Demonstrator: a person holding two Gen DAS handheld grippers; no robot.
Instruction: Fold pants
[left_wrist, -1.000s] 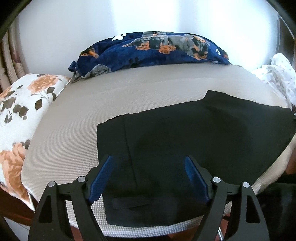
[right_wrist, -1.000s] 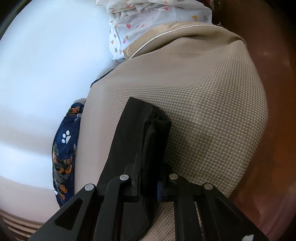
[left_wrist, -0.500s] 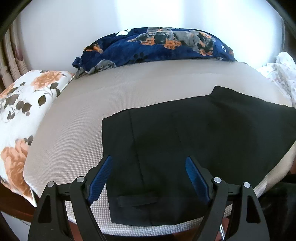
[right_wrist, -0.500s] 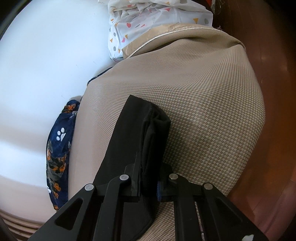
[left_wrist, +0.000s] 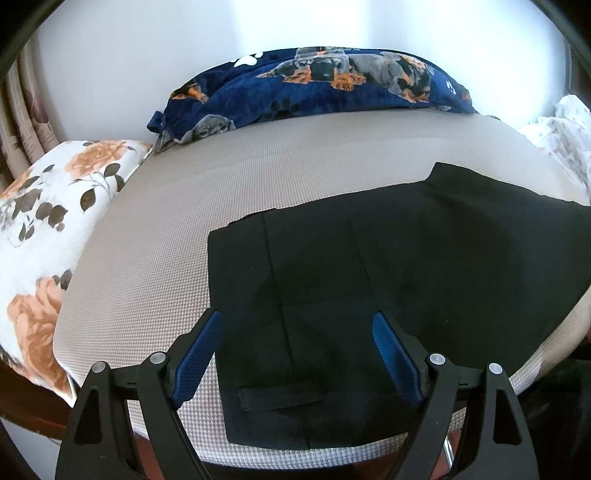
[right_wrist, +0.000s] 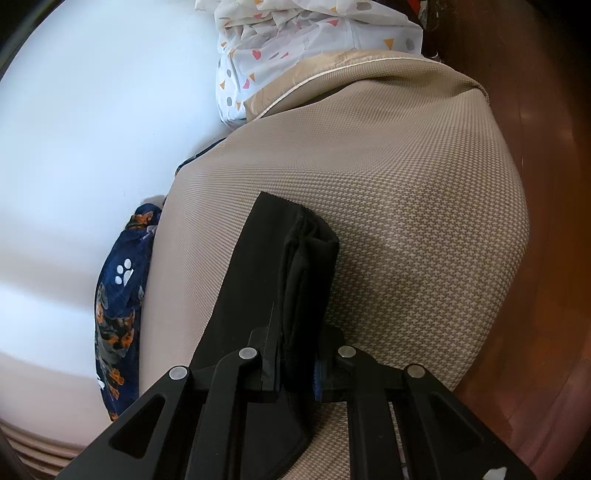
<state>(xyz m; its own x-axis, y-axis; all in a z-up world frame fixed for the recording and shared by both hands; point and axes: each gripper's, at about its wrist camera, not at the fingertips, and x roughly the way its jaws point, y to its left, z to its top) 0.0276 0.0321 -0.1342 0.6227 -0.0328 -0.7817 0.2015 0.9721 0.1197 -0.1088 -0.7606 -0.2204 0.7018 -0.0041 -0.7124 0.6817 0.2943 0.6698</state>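
Black pants (left_wrist: 388, 280) lie flat on a beige textured mattress (left_wrist: 155, 266), waistband end with a belt loop (left_wrist: 280, 400) near the front edge. My left gripper (left_wrist: 297, 325) is open, its blue-padded fingers (left_wrist: 201, 349) spread just above the waistband end, holding nothing. In the right wrist view my right gripper (right_wrist: 295, 369) is shut on a bunched fold of the pants (right_wrist: 306, 280) at the leg end, over the mattress (right_wrist: 406, 206).
A navy dog-print blanket (left_wrist: 317, 88) lies along the wall at the back. A floral pillow (left_wrist: 40, 229) is at the left. White patterned bedding (right_wrist: 306, 40) is bunched at the mattress's far end. Brown wooden floor (right_wrist: 546, 258) runs beside the bed.
My left gripper has drawn back a little toward the front edge, still open. My right gripper keeps its hold on the pants fold and has shifted slightly.
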